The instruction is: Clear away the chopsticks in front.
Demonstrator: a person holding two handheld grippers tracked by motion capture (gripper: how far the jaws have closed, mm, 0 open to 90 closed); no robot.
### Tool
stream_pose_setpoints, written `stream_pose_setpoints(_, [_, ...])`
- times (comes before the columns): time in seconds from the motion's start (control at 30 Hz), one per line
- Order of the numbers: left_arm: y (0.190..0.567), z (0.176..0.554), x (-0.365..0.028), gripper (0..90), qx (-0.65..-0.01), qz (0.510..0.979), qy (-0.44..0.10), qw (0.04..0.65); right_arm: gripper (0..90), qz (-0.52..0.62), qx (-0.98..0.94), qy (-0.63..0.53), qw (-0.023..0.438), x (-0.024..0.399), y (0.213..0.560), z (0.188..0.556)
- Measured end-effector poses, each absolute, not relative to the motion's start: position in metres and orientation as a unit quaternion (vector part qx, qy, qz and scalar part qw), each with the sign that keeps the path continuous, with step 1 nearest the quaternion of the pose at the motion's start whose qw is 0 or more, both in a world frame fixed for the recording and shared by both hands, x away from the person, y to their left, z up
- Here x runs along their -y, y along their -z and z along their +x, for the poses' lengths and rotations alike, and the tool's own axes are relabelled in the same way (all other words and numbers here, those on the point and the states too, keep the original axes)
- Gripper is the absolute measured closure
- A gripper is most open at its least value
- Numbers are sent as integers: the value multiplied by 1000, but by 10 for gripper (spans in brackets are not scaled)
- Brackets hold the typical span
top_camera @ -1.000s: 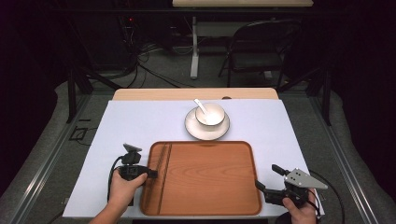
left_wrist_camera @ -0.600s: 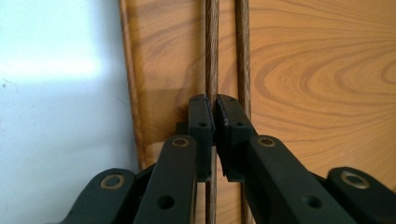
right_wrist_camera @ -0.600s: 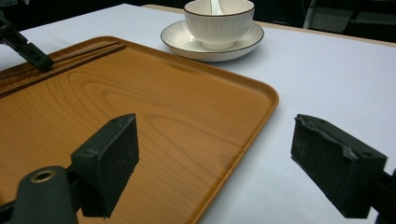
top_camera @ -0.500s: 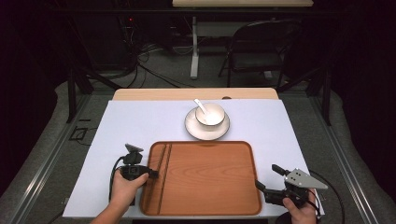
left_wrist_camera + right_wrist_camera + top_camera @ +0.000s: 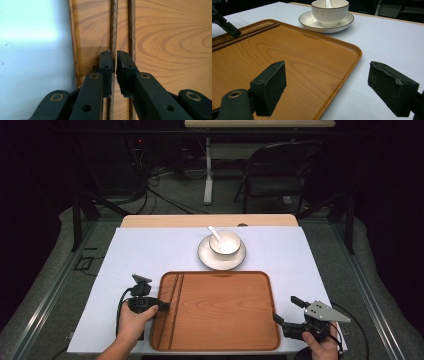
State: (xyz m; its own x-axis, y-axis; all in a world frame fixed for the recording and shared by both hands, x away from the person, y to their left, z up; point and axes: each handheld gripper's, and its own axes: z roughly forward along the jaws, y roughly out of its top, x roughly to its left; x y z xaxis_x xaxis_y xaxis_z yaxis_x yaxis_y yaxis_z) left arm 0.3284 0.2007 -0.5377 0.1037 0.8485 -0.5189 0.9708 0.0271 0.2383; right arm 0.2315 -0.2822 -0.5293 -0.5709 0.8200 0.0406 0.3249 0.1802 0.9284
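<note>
Table: white sheet point(image 5: 150, 255) covered the top; a wooden strip of table point(image 5: 170, 220) showed along the far edge.
Tray: wooden tray point(image 5: 220, 315) lay on the sheet at the near side, centred between the hands.
Chopsticks: a dark pair point(image 5: 113, 30) lay lengthwise in the tray, close to its left rim, the two sticks parallel and just apart.
Left gripper: point(image 5: 115, 56) held in the person's left hand point(image 5: 132, 322) over the tray's left edge; jaws drawn almost together around one chopstick, a thin slit remaining between them.
Right gripper: point(image 5: 329, 90) at the tray's near right corner, held in the right hand point(image 5: 320, 347); jaws spread wide, one over the tray and one over the sheet, nothing between.
Bowl: white bowl point(image 5: 225, 242) with a spoon point(image 5: 215, 233) in it stood on a saucer point(image 5: 206, 257) just beyond the tray's far rim.
Background: a dark chair point(image 5: 277, 175) stood beyond the table.
</note>
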Motion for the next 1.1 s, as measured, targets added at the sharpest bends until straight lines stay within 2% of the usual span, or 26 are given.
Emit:
stream_pose_setpoints(0.2, [527,326,-207,773,-652,692,95,296,149,393,-728,-505,245,282,529,232])
stream_pose_setpoints(0.43, [513,319,-215,606,-633,690,70,344,148,394,-728,-505,245,282,529,232])
stream_pose_setpoints(0.53, [513,313,-217,529,-613,698,39,369,148,394,-728,-505,244,282,529,232])
stream_pose_setpoints(0.8, [518,297,-231,435,-587,692,-18,420,148,395,-728,-504,244,282,529,232])
stream_pose_setpoints(1.1, [529,289,-250,379,-594,683,-74,419,148,398,-728,-503,243,282,529,232])
